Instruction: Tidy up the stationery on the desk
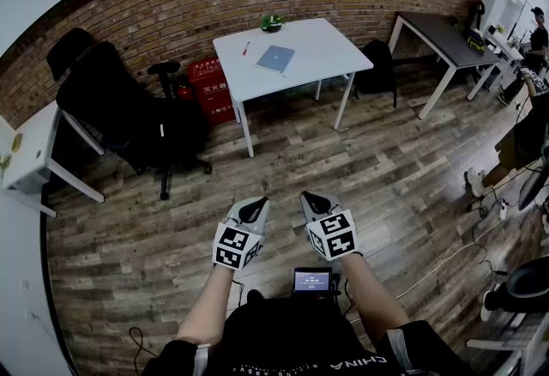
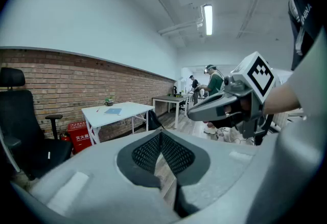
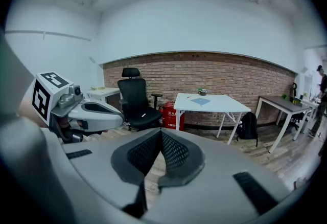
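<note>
Well short of the white counter (image 1: 322, 52), the left gripper (image 1: 254, 209) and right gripper (image 1: 315, 203) hang side by side, jaws pressed together, empty. A blue notebook (image 1: 275, 58) lies mid-counter, a red pen (image 1: 246, 48) nearer the counter's left edge.

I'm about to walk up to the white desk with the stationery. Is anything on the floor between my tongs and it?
Nothing visible does. Only bare wooden floor lies between the left tongs, the right tongs and the white desk. The black office chair stands off to the left.
</note>
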Available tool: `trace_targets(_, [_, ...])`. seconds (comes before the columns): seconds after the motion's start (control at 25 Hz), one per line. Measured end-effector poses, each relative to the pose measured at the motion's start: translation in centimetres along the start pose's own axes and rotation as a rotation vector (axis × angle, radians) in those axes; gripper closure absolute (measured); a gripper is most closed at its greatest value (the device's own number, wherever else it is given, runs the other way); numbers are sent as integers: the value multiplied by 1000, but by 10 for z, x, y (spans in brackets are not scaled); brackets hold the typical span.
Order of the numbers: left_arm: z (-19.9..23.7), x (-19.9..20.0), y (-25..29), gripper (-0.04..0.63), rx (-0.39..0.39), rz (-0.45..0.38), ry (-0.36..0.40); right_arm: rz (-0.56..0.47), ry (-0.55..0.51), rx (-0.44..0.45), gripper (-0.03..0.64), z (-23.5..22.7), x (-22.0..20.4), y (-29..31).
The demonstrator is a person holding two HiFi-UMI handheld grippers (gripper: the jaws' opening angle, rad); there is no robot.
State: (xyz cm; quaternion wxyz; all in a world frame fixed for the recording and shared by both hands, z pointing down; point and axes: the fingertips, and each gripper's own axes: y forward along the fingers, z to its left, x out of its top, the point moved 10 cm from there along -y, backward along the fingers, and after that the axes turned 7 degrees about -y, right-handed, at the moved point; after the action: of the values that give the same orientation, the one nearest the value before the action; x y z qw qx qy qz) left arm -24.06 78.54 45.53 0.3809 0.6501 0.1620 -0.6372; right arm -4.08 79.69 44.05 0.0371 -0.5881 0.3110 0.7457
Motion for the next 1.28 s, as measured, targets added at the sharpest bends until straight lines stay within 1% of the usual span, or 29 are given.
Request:
trace_targets(0.16, [-3, 0, 2, 589, -12, -1, 12, -1, 7, -5, 607, -1, -3, -3])
trace_targets(0.4, [-6, -2, 3, 589, -13, -5, 7, 1, 9, -13, 607, -2, -5, -6])
trace_targets(0.64, [-8, -3, 5, 589, -17, -7, -3, -17, 42, 14, 607, -5, -8, -8])
trace_targets(0.8, [-10, -4, 9, 589, -26, 6, 2, -6, 43, 12, 607, -9, -11, -8])
trace_targets(1.08, [-18, -3, 23, 589, -23, 21, 4, 5, 42, 17, 607, -25, -17, -10])
trace_targets(1.28, [-26, -6, 40, 589, -8, 27, 0, 5, 41, 28, 607, -44, -26, -12])
